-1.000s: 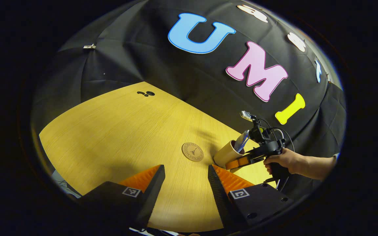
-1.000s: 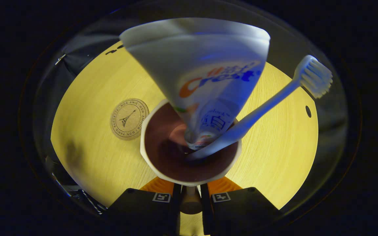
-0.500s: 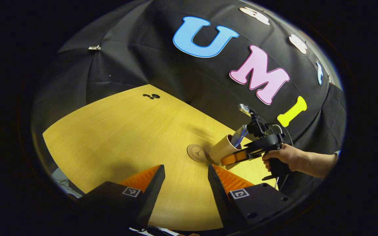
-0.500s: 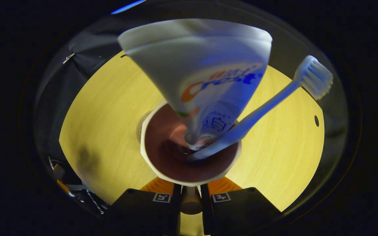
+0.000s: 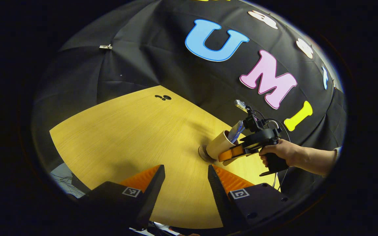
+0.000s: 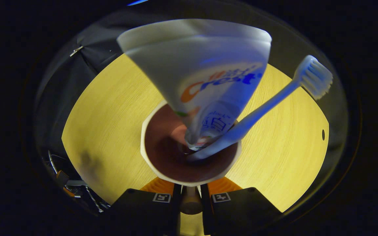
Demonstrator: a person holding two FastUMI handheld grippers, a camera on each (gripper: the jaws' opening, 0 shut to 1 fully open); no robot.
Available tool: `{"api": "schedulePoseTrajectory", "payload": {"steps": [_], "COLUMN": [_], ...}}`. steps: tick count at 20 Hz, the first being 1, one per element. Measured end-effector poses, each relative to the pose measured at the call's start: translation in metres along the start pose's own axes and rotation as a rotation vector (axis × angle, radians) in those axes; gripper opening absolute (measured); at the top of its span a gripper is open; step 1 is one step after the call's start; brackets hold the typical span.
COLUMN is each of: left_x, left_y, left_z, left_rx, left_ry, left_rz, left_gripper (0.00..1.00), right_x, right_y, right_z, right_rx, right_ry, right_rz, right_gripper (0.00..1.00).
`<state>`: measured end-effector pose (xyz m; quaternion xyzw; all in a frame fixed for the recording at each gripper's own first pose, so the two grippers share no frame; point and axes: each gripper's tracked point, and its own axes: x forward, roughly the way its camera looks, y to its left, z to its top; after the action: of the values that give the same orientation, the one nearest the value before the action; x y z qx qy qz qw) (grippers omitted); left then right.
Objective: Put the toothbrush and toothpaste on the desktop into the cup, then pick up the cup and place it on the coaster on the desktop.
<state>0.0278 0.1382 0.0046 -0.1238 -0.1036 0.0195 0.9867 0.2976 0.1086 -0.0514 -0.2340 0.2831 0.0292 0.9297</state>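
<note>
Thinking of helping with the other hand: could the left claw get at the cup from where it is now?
Probably yes: the left claw is open, with bare desktop between it and the cup, though the right claw already grips the near side.

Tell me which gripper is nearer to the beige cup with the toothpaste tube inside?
Right. The right gripper grips the beige cup by its handle. The left gripper is open, apart from it, above bare wooden table.

Your right gripper [image 5: 227, 156]: black pistol-grip body, looping black cables at 12 o'clock; square tags on left gripper [image 5: 184, 183].
</note>
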Motion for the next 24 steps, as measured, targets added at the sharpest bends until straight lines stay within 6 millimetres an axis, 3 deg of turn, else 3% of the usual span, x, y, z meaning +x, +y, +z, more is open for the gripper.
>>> {"api": "schedulePoseTrajectory", "payload": {"steps": [1,2,7,14,16,17,20,21,24], "left_x": [0.000,0.001,-0.001,-0.005,-0.006,-0.006,-0.006,-0.006,-0.007], "left_y": [0.002,0.002,0.007,0.014,0.015,0.015,0.012,0.011,0.007], "left_z": [0.001,0.002,0.002,0.000,0.000,0.001,0.002,0.002,0.003], "left_rx": [-0.003,-0.005,-0.005,-0.009,-0.011,-0.010,-0.006,-0.004,0.004], "left_ry": [-0.001,-0.002,0.000,0.002,0.001,0.002,-0.001,-0.001,-0.004], "left_rz": [0.002,0.005,0.014,0.028,0.029,0.031,0.026,0.025,0.019], "left_gripper": [0.83,0.83,0.83,0.83,0.83,0.83,0.83,0.83,0.83], "right_x": [0.002,0.004,0.009,0.013,0.012,0.011,0.007,0.005,-0.003], "right_y": [0.002,0.003,0.013,0.011,0.011,0.011,0.011,0.010,0.010], "right_z": [0.001,0.003,0.009,0.002,0.003,0.003,0.000,0.001,0.004], "right_rx": [-0.003,-0.009,-0.027,-0.075,-0.070,-0.065,-0.070,-0.077,-0.075], "right_ry": [0.004,0.004,0.007,0.015,0.018,0.017,0.005,-0.001,-0.035], "right_rz": [0.000,0.001,0.008,-0.033,-0.032,-0.030,-0.027,-0.033,-0.037], "right_gripper": [0.25,0.30,0.30,0.31,0.25,0.32,0.34,0.28,0.37]}}
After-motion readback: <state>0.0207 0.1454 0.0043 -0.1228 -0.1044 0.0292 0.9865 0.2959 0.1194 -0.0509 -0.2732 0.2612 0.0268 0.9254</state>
